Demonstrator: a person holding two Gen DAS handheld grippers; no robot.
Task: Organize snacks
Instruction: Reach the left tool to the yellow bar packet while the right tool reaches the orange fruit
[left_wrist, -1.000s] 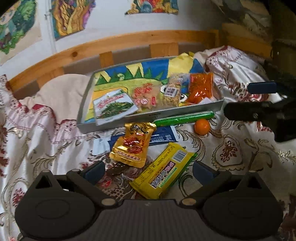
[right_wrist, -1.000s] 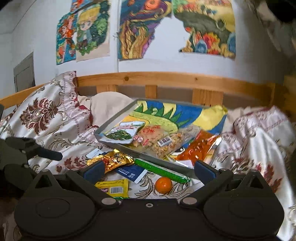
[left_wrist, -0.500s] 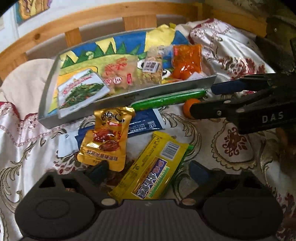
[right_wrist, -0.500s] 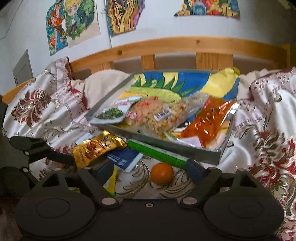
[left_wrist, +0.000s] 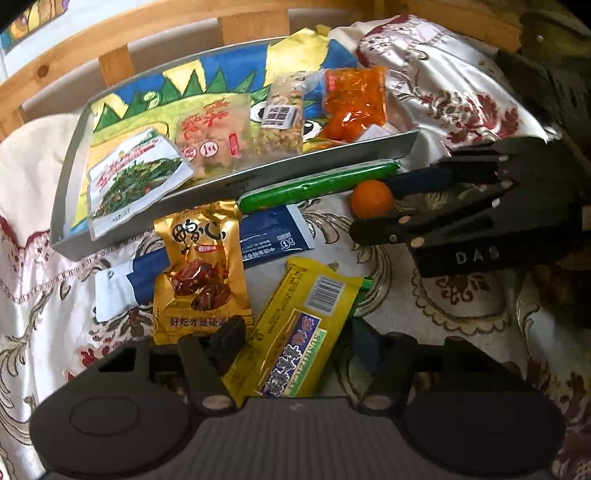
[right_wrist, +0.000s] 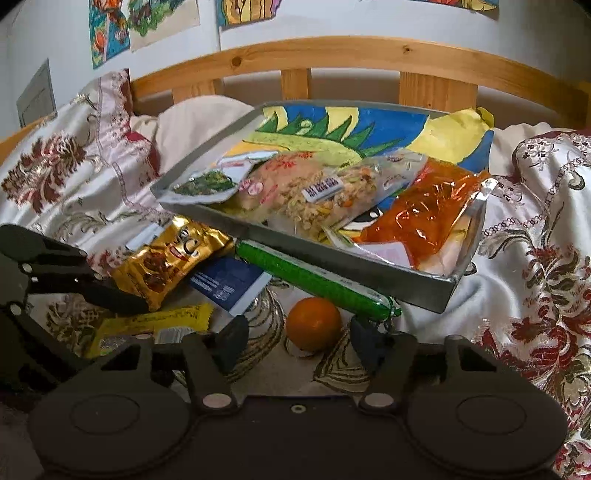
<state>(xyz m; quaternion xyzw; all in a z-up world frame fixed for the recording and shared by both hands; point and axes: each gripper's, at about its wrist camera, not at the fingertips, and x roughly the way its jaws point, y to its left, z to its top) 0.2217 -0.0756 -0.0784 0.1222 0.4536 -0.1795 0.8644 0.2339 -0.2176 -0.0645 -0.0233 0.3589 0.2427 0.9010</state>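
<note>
Snacks lie spread over a patterned bedspread (left_wrist: 461, 306) in front of a grey tray (left_wrist: 229, 181) that already holds four packets. In the left wrist view, from left to right: a gold date packet (left_wrist: 201, 273) rests on a blue-and-white sachet (left_wrist: 266, 240), a yellow bar wrapper (left_wrist: 295, 332) slants from 7 o'clock up to 1 o'clock, a green sausage stick (left_wrist: 314, 186) runs along the tray's front wall, and a small orange (left_wrist: 371, 198) sits just beside the stick's right end. The left gripper (left_wrist: 295, 343) straddles the yellow wrapper's near end, jaws wide apart and gripping nothing; its left pad (left_wrist: 229, 341) overlaps the gold packet's lower corner. The wrapper's long axis runs nearly along the jaws' line of sight, so a squeeze would fall across its narrow width. The right gripper (right_wrist: 295, 339), seen from its own camera, brackets the orange at 12 o'clock, jaws open on either side and not touching it; the green stick's tip lies near the right pad (right_wrist: 364, 341). This hand is plainly the nearer one to the orange. Compared with half a second ago, both grippers have pushed forward and lower: the yellow wrapper now sits between the left jaws, and the orange fills the right gripper's gap.
</note>
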